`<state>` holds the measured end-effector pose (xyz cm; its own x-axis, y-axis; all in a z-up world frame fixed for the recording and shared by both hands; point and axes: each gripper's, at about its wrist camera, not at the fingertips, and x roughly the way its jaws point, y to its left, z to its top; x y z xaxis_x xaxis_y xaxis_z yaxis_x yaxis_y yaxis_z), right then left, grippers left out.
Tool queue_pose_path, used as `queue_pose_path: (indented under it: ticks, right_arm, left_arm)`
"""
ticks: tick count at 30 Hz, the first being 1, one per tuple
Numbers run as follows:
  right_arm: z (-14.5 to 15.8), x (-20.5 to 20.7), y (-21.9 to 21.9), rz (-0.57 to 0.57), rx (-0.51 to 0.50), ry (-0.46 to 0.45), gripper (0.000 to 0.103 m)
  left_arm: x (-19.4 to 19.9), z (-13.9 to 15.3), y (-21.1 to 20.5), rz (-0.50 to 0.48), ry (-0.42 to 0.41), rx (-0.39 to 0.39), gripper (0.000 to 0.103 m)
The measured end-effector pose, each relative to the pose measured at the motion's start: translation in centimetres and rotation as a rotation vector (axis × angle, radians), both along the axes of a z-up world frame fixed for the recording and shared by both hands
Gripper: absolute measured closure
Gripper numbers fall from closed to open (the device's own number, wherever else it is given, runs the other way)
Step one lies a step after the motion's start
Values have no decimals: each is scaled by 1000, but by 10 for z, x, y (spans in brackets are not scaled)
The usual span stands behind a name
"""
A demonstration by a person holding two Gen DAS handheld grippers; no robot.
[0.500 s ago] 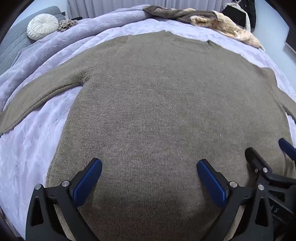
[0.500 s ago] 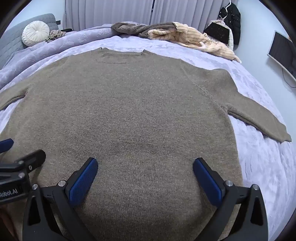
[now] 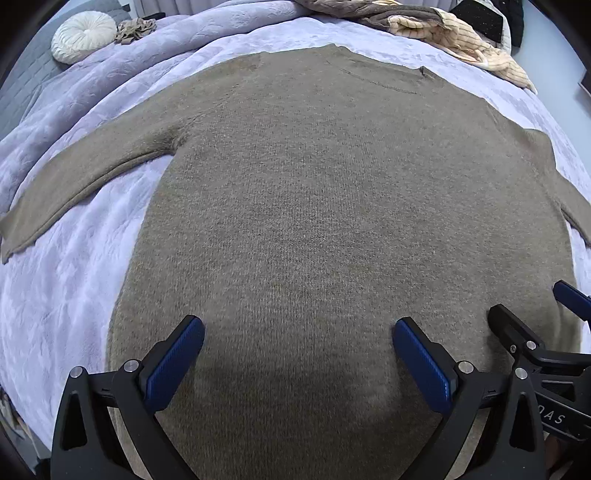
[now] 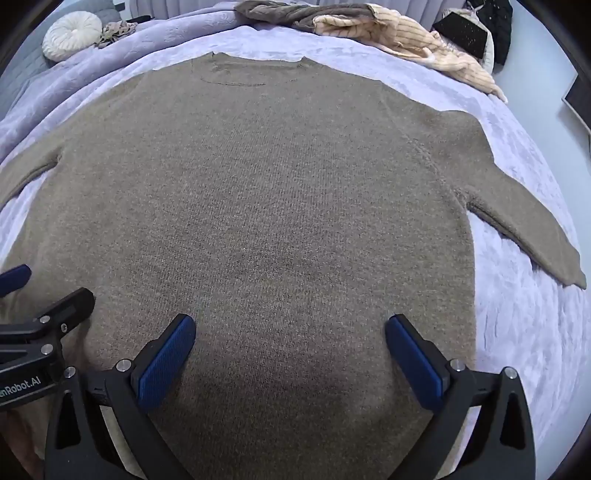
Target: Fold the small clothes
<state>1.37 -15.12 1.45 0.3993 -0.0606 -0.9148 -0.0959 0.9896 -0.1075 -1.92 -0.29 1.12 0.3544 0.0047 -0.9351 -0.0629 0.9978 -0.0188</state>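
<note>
Both grippers hovering spread wide over a flat sweater

The brown sweater (image 3: 314,221) is lying across the lavender bedspread (image 3: 66,280), filling the frame centre; left gripper (image 3: 297,360) and right gripper (image 4: 290,356) are grasping nothing.

A taupe knitted sweater (image 4: 280,206) lies spread flat on the lilac bedspread (image 4: 517,317), neckline at the far side, one sleeve stretched out to the right of its body; the right gripper (image 4: 290,354) hovers above the sweater's near hem, blue pads wide apart with nothing between them; the left gripper (image 4: 33,314) juts in at the sweater's near left, only partly in frame; beyond the neckline lies a heap of brown and cream clothes (image 4: 369,29); far left of it, a round white cushion (image 4: 72,35).
</note>
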Motion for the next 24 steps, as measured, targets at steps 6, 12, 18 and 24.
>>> queue_pose_path:
  ticks: [6, 12, 18, 24]
  right_arm:
    - [27, -14, 5, 17, -13, -62, 0]
    - [43, -16, 6, 9, 3, -71, 0]
    - [43, -20, 9, 14, 23, -64, 0]
    - [3, -24, 11, 18, 34, 54, 0]
  left_arm:
    - [-7, 15, 7, 37, 15, -8, 0]
    - [-2, 32, 24, 70, 12, -22, 0]
    - [-4, 26, 32, 38, 27, -40, 0]
    - [-8, -2, 28, -16, 73, 9, 0]
